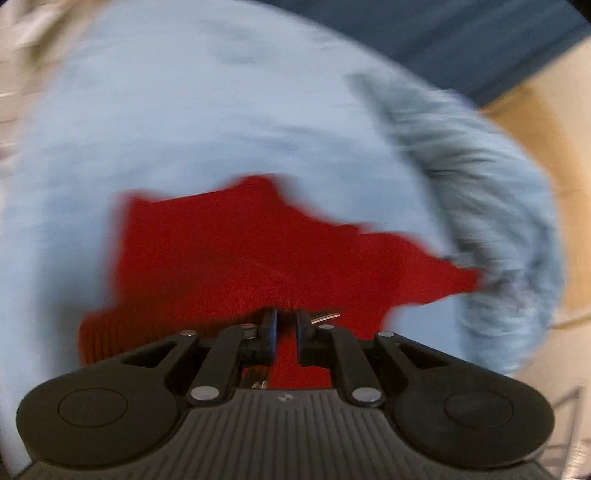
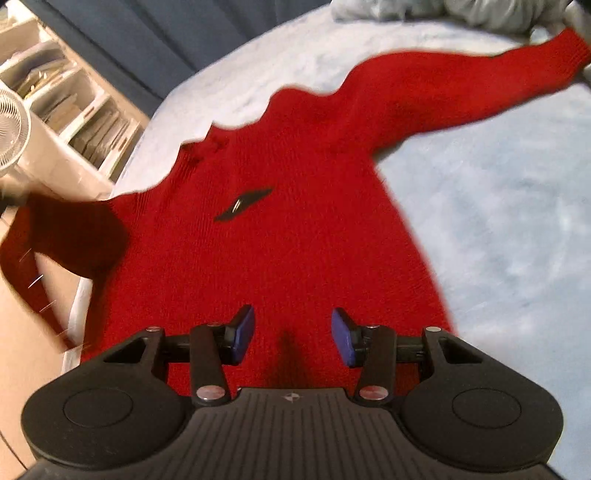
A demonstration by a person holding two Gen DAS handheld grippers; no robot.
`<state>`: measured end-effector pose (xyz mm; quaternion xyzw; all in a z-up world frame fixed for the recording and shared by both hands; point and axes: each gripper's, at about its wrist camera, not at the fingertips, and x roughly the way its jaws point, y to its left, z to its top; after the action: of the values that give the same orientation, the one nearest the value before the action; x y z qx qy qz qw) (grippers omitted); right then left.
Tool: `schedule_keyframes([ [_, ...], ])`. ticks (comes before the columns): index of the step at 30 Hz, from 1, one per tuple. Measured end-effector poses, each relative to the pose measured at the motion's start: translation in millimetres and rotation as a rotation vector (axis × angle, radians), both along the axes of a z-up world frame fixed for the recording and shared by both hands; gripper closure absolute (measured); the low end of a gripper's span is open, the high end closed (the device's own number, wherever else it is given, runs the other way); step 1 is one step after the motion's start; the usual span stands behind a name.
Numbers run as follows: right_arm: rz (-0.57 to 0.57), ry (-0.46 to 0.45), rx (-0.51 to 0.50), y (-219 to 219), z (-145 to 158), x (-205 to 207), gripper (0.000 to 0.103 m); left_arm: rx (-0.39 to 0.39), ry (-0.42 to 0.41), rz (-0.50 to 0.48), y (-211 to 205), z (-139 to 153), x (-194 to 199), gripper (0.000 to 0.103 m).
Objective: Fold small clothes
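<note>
A red knit sweater (image 2: 280, 229) lies spread on a pale blue bed cover (image 2: 498, 221), one sleeve stretched to the far right, the other hanging off the bed's left edge. A small dark label (image 2: 242, 209) shows on its chest. My right gripper (image 2: 293, 336) is open just above the sweater's hem, holding nothing. In the blurred left wrist view, my left gripper (image 1: 284, 325) has its jaws nearly together with red sweater fabric (image 1: 251, 251) between them.
A white shelf unit (image 2: 74, 107) with papers and a white fan (image 2: 11, 133) stand left of the bed. Crumpled grey bedding (image 2: 461, 13) lies at the far end. A tan floor (image 1: 535, 155) and a dark blue wall (image 1: 461, 37) show beyond the bed.
</note>
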<state>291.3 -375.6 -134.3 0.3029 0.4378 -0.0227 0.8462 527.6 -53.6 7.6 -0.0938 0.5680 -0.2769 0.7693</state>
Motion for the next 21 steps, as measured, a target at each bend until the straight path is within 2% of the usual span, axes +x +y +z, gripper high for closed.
schedule_keyframes([
  [1,-0.015,-0.004,0.008,-6.5,2.1,-3.0,0.054,0.008,-0.033,-0.018,-24.9,0.5,-2.0,0.063],
  [2,-0.029,-0.011,0.022,-12.6,4.3,-5.1,0.054,0.036,-0.054,-0.014,-41.2,0.4,-1.5,0.022],
  [3,-0.033,-0.028,0.038,-18.0,6.2,-7.1,0.053,0.060,-0.088,0.005,-49.5,1.2,-3.7,0.008],
  [4,-0.029,-0.047,0.052,-22.5,7.3,-8.1,0.053,0.069,-0.153,0.030,-48.4,3.3,-7.9,0.001],
  [6,-0.014,-0.084,0.079,-28.1,6.1,-5.0,0.049,0.112,-0.227,0.065,-33.3,1.7,-12.6,0.000],
  [7,-0.004,-0.097,0.091,-28.4,3.4,-0.5,0.048,0.160,-0.248,0.094,-21.2,-3.4,-13.8,0.000],
  [10,0.058,-0.094,0.134,-13.8,-11.6,24.3,0.045,0.276,-0.266,0.199,24.4,-30.0,-15.3,0.000],
  [12,0.094,-0.065,0.159,7.5,-23.0,38.9,0.045,0.302,-0.231,0.221,53.3,-55.9,-25.1,0.000],
  [15,0.160,-0.031,0.171,44.5,-34.7,58.8,0.041,0.300,-0.175,0.162,70.6,-91.8,-43.6,0.000],
  [17,0.192,-0.017,0.132,65.6,-40.7,74.5,0.040,0.312,-0.141,0.103,70.5,-120.2,-48.5,0.000],
  [19,0.188,-0.015,0.086,79.4,-45.5,92.2,0.040,0.317,-0.067,0.130,69.4,-154.9,-32.5,0.000],
  [20,0.188,-0.017,0.063,83.4,-45.8,101.0,0.046,0.287,-0.020,0.170,67.8,-168.3,-23.7,0.000],
  [21,0.192,-0.006,0.026,86.6,-43.4,111.4,0.080,0.249,0.020,0.211,67.0,-179.3,-13.9,0.001],
])
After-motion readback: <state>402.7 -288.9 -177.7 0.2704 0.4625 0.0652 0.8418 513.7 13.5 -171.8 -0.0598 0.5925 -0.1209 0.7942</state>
